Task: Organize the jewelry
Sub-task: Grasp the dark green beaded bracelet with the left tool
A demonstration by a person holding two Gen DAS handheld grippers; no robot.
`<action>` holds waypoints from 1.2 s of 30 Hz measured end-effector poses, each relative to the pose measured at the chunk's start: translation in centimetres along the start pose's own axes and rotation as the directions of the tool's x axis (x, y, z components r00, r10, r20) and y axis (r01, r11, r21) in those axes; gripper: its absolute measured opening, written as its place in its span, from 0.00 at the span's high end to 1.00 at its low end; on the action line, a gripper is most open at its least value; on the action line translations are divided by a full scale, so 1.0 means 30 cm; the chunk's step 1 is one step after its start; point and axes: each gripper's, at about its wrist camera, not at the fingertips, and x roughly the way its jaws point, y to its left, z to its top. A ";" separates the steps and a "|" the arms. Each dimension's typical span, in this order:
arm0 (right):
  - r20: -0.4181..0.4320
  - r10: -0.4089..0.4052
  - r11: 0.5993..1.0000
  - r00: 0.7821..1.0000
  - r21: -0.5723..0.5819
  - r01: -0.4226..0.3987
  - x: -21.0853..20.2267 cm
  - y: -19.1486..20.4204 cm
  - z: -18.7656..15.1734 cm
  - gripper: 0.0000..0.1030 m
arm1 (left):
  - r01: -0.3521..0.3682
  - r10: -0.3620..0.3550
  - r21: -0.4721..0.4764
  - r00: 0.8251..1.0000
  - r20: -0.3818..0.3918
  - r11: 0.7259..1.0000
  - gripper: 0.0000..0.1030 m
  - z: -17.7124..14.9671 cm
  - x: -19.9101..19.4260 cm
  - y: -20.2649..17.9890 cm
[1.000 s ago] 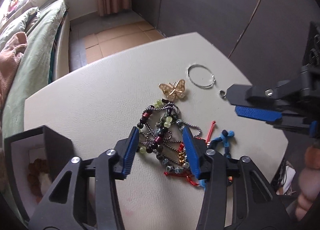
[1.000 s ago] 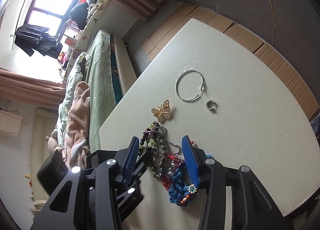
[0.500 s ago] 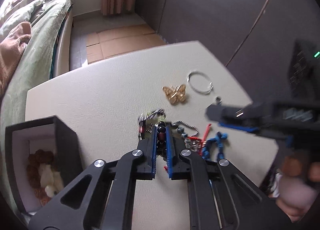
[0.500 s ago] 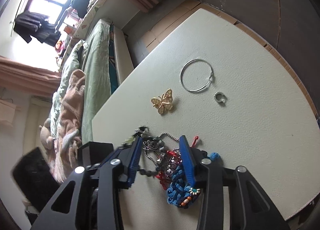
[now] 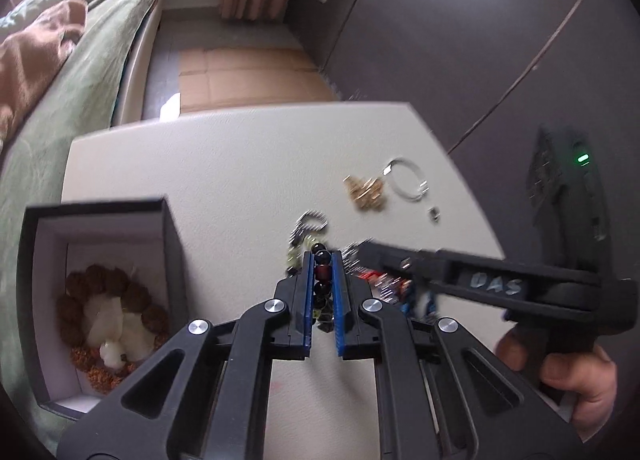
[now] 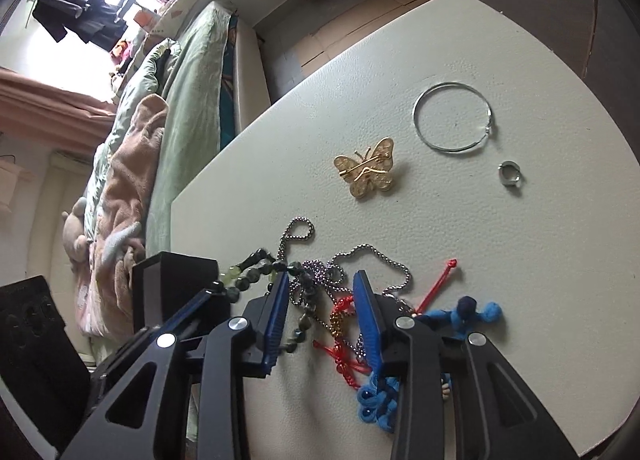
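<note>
Clearly the light, limp beaded bracelet (image 5: 322,272), tangled with chains on the bench (image 5: 224,164), is clamped mid-strand by the left tongs (image 5: 322,280), while the right tongs (image 6: 322,312), half-closed, straddle the snagging chains (image 6: 320,284).

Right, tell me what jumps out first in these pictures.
The left gripper is clamped on a beaded bracelet, drawing it from the tangle of chains and cords that the right gripper straddles. Beyond lie a gold butterfly brooch and a silver hoop; a black box stands at left.
</note>
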 end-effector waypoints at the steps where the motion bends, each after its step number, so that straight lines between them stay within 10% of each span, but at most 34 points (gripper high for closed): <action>1: -0.002 0.002 1.000 1.000 0.001 -0.002 0.002 0.003 -0.001 0.68 | -0.005 0.005 -0.006 1.000 -0.016 1.000 0.91 -0.004 0.010 0.007; 14: 0.003 0.052 0.999 0.999 0.005 -0.052 -0.039 0.001 -0.010 0.68 | -0.028 0.027 -0.021 0.998 -0.055 0.999 0.91 -0.007 0.052 0.007; 30: -0.076 0.077 0.997 0.994 -0.006 -0.077 0.058 0.037 -0.030 0.73 | 0.128 -0.123 -0.168 0.992 0.041 0.977 0.91 0.010 -0.043 0.103; 36: -0.063 -0.019 0.997 0.998 -0.074 0.015 0.093 0.088 -0.043 0.84 | 0.127 -0.122 -0.172 0.992 0.042 0.977 0.91 0.012 -0.049 0.111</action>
